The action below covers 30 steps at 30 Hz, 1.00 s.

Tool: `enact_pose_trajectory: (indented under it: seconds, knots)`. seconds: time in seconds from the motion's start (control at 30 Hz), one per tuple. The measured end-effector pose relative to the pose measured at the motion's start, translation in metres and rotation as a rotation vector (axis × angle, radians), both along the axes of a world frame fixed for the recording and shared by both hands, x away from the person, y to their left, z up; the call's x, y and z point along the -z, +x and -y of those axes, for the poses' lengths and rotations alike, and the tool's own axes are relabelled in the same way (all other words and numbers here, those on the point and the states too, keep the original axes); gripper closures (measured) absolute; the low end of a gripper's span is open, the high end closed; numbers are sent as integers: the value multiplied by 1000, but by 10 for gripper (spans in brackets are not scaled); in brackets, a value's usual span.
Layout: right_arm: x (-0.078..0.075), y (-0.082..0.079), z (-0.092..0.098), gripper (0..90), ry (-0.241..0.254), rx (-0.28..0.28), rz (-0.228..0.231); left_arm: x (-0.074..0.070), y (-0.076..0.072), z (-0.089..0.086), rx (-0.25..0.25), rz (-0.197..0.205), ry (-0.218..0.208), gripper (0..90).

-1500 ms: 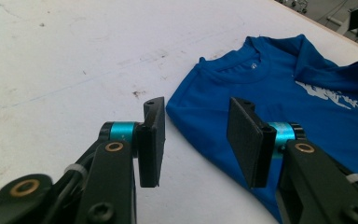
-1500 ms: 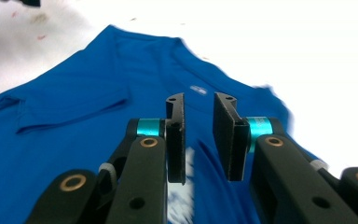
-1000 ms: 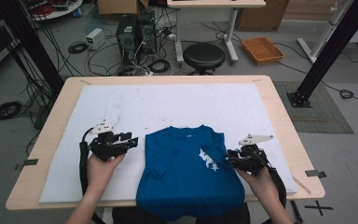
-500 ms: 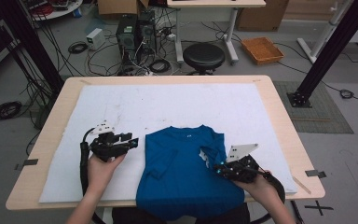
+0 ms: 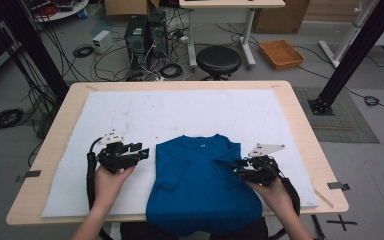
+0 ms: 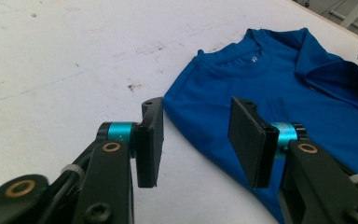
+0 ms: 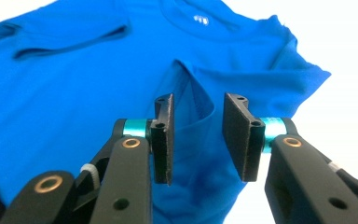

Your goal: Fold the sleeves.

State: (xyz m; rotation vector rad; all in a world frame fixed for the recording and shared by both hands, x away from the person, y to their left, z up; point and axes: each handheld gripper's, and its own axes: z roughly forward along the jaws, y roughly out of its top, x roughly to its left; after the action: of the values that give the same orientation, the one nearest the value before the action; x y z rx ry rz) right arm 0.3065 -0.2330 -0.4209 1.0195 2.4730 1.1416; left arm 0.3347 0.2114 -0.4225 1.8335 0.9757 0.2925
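Right gripper (image 5: 236,171): held in the person's right hand (image 5: 272,192) over the folded-in right sleeve of the blue T-shirt (image 5: 200,185). Jaws have just been opening; in the right gripper view (image 7: 195,135) they stand apart, a fold of sleeve cloth lying in the gap, pads not pressing on it. Released.

Left gripper (image 5: 141,154): held in the left hand (image 5: 107,180), just beside the shirt's left edge, over the white mat (image 5: 145,115). In the left gripper view (image 6: 196,140) the jaws stand apart with nothing between them; one pad over bare mat, the other over the shirt's edge. Released.

Blue T-shirt: lies flat, collar away from the person, at the near middle of the mat; both sleeves folded inward onto the body; hem hangs over the near edge of the table (image 5: 300,105).

White mat: covers most of the wooden table top.
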Motion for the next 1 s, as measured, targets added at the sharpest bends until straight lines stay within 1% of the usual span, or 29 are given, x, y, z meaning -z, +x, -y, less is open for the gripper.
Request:
enact_pose_trajectory:
  seconds: [0.03, 0.07, 0.1, 0.17, 0.2, 0.3, 0.37, 0.53, 0.57, 0.63, 0.67, 0.77, 0.83, 0.87, 0.9, 0.93, 0.97, 1.0]
  knots:
    - [1, -1, -3, 652, -11, -17, 2, 0, 0, 0, -1, -2, 0, 554]
    - [1, -4, -6, 663, -24, -39, 15, 0, 0, 0, -2, -4, 2, 554]
    - [1, -6, -8, 677, -36, -48, 22, 0, 0, 0, -2, -2, -4, 554]
    - [2, -10, -13, 708, -68, -59, 16, 0, -1, 0, -4, -5, -4, 554]
    - [5, -10, -15, 741, -95, -59, 10, 0, -1, 0, -4, -5, -4, 554]
    - [11, -11, -18, 852, -143, -83, -1, 0, -2, 2, 0, -3, -3, 552]
    - [11, -11, -18, 900, -140, -97, -3, 0, -2, 2, 1, -2, 1, 552]
    - [4, -15, -15, 900, -89, -136, 14, 0, -1, 1, -2, -6, -5, 551]
    - [2, -17, -13, 900, -69, -152, 18, 0, -1, 0, 0, -4, 0, 552]
    - [0, -19, -10, 900, -50, -175, 24, 1, -1, 0, -4, -6, -5, 552]
    - [-1, -20, -8, 900, -42, -203, 32, 1, 0, 0, -2, -5, -2, 552]
    - [0, -20, -4, 900, -49, -250, 12, 2, 0, -1, -5, -7, 0, 549]
    - [1, -20, -2, 900, -62, -270, 3, 2, 0, -1, -3, -9, -1, 549]
    - [2, -19, -1, 893, -63, -266, 9, 2, 0, -1, -5, -9, 0, 547]
    - [1, -19, -1, 825, -58, -243, 15, 2, 0, 0, -5, -10, -1, 547]
    - [1, -19, -1, 789, -55, -221, 23, 2, 0, 0, -5, -9, -1, 547]
    - [1, -17, -2, 776, -51, -203, 12, 2, 0, 0, 0, -8, 1, 547]
    - [2, -17, -4, 755, -55, -195, 11, 2, 0, 0, 1, -9, 2, 547]
